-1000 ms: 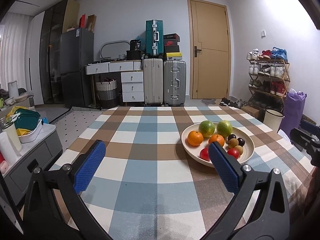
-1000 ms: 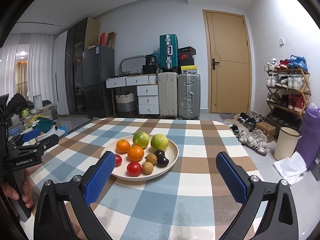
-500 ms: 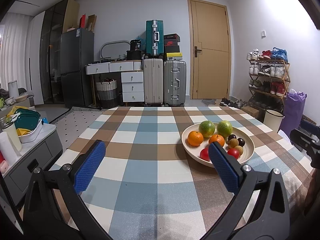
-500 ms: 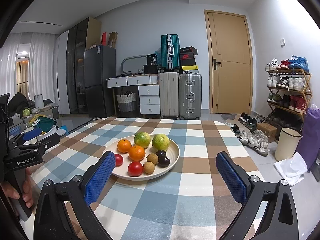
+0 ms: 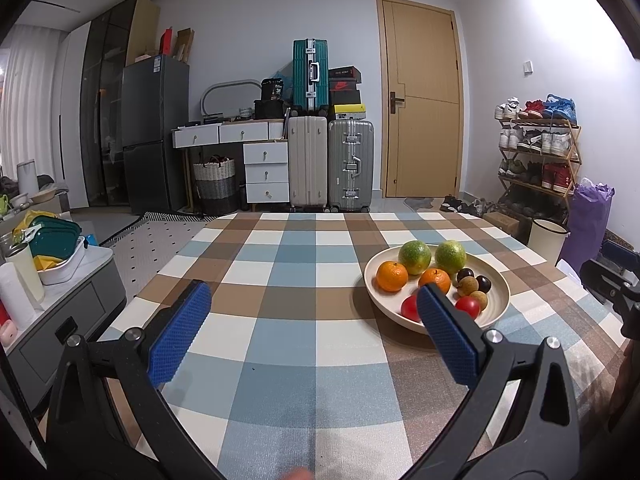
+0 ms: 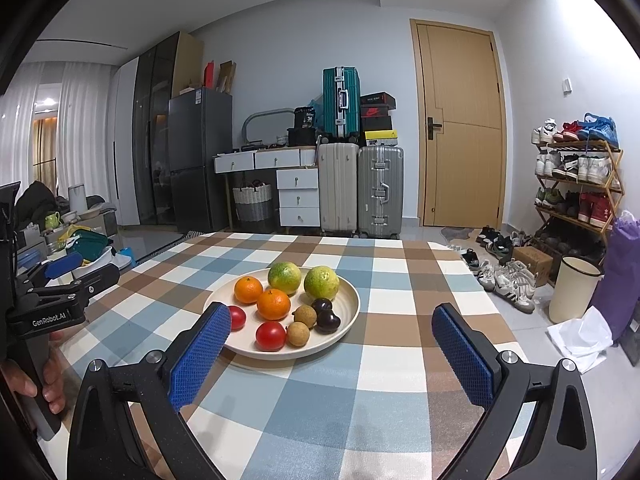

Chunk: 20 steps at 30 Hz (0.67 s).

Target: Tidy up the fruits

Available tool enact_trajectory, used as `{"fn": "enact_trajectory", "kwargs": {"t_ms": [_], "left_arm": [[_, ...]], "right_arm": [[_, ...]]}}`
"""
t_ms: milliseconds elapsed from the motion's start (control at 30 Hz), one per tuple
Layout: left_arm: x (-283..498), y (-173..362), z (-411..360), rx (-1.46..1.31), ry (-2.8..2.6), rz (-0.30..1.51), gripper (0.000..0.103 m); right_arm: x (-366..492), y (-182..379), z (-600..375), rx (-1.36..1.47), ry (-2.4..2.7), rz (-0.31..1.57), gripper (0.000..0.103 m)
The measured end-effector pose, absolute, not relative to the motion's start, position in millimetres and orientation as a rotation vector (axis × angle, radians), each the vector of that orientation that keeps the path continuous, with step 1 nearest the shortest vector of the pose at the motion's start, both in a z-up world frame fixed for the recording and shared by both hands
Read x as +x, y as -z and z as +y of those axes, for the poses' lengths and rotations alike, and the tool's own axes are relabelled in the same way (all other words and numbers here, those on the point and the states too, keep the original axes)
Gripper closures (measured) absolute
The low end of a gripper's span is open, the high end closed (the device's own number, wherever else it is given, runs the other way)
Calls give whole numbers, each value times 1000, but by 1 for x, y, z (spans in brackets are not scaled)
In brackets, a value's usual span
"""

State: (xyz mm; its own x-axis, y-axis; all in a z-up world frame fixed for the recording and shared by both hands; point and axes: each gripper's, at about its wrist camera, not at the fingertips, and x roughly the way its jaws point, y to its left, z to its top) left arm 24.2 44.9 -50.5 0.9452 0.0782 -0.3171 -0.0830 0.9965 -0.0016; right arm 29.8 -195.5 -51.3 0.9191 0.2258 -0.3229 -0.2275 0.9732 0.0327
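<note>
Ahead of the right gripper (image 6: 326, 346) – jaws spread, empty – a plate (image 6: 352, 300) holds all the fruit (image 6: 273, 303), sorted by kind. The left gripper (image 5: 312, 330), likewise spread and empty, has it ahead-right. This fits either start or completion. Beyond: bare tablecloth (image 5: 304, 248), no obstruction.

White lettering reading "GenRobot.AI" runs along the black body of the left hand-held gripper (image 6: 60, 280), seen from the right wrist view. A black bag (image 6: 305, 117) on the white drawer unit shows the number "38".
</note>
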Motion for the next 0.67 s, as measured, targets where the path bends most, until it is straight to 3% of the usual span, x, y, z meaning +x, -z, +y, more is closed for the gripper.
{"fn": "enact_trajectory", "kwargs": {"t_ms": [667], "left_arm": [[26,51,48,-19,-94,319,0]], "right_arm": [[29,51,-195,-7,-233,333,1]]}}
